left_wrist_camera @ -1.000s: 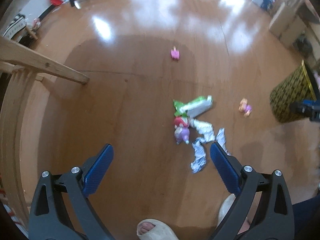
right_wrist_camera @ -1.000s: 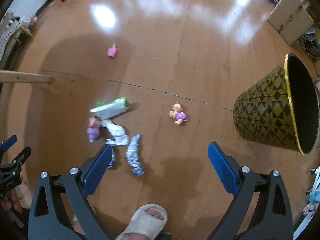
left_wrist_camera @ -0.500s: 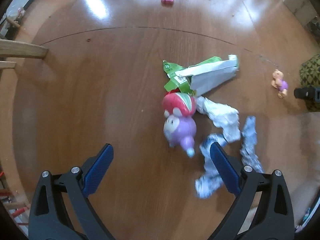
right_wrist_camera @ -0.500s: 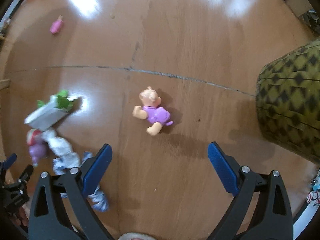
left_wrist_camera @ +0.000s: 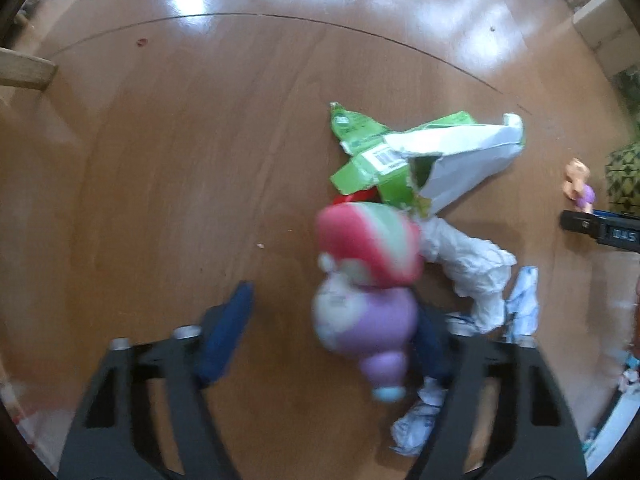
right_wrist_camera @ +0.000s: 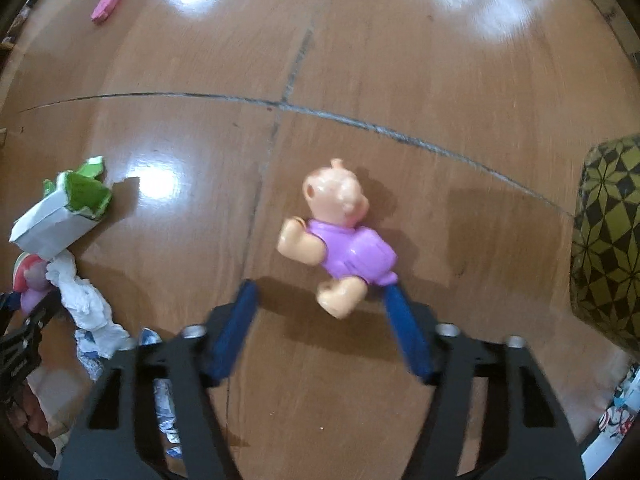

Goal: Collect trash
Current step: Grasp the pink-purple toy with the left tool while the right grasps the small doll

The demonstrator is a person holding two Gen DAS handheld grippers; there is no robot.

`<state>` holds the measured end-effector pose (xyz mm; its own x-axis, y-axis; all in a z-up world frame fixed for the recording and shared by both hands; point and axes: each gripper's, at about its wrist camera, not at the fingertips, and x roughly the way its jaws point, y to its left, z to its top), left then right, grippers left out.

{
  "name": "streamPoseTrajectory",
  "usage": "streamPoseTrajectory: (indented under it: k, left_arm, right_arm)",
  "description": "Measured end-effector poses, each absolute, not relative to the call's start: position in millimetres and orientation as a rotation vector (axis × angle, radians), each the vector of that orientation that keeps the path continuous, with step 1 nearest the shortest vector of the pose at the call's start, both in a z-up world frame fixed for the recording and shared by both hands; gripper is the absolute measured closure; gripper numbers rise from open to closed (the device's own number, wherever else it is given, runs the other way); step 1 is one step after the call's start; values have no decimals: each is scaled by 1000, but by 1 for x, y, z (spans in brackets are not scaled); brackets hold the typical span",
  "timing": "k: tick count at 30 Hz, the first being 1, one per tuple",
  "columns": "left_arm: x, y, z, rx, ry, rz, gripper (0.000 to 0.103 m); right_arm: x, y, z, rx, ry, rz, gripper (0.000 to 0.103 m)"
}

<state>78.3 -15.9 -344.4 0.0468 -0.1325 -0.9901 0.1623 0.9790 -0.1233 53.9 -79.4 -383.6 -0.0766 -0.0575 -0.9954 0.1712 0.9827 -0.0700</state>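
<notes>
Both grippers have dropped low and narrowed. Our left gripper (left_wrist_camera: 332,320), jaws half-closed, straddles the mushroom toy (left_wrist_camera: 366,280) beside the torn carton (left_wrist_camera: 424,156) and crumpled paper (left_wrist_camera: 472,276); our right gripper (right_wrist_camera: 320,316), likewise, brackets the baby doll (right_wrist_camera: 340,236), handy for the bin (right_wrist_camera: 608,240) alongside.

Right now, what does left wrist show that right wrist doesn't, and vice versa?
Left wrist only: the barcode side of the green carton and a wooden rail end at the left edge.
Right wrist only: the crossing floor seam and a broad stretch of the patterned bin.
Both: mushroom-cap toy, baby figure, crumpled white paper, pink piece, and each other's gripper: left gripper, right gripper, both open.
</notes>
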Motion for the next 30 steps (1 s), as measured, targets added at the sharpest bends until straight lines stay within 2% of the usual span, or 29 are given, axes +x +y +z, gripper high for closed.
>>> streamPoseTrajectory:
  k: [1, 4, 10, 15, 17, 18, 19, 21, 30]
  left_arm:
    - [78, -17, -342, 25, 1504, -238, 68]
    - [77, -20, -330, 36, 1497, -253, 69]
    - [77, -21, -285, 83, 1480, -261, 70]
    - [73, -16, -226, 175, 1430, -253, 70]
    - [76, -13, -207, 160, 1415, -240, 70]
    - [76, -10, -203, 149, 1412, -235, 70]
    - [74, -6, -197, 134, 1404, -230, 70]
    - [66, -4, -193, 118, 1398, -226, 70]
    - [69, 9, -249, 29, 1480, -178, 70]
  right_arm:
    - [55, -78, -382, 82, 1641, -183, 91]
    - [56, -72, -374, 78, 1652, -170, 99]
    - [55, -58, -324, 96, 1588, -132, 102]
    - [52, -57, -279, 127, 1538, -137, 101]
    - [53, -56, -269, 174, 1524, -151, 94]
    - [53, -55, -268, 176, 1526, -160, 58]
    - [51, -56, -267, 169, 1523, -169, 9]
    - [44, -55, -261, 136, 1474, -171, 8]
    - [66, -69, -339, 150, 1561, -202, 10]
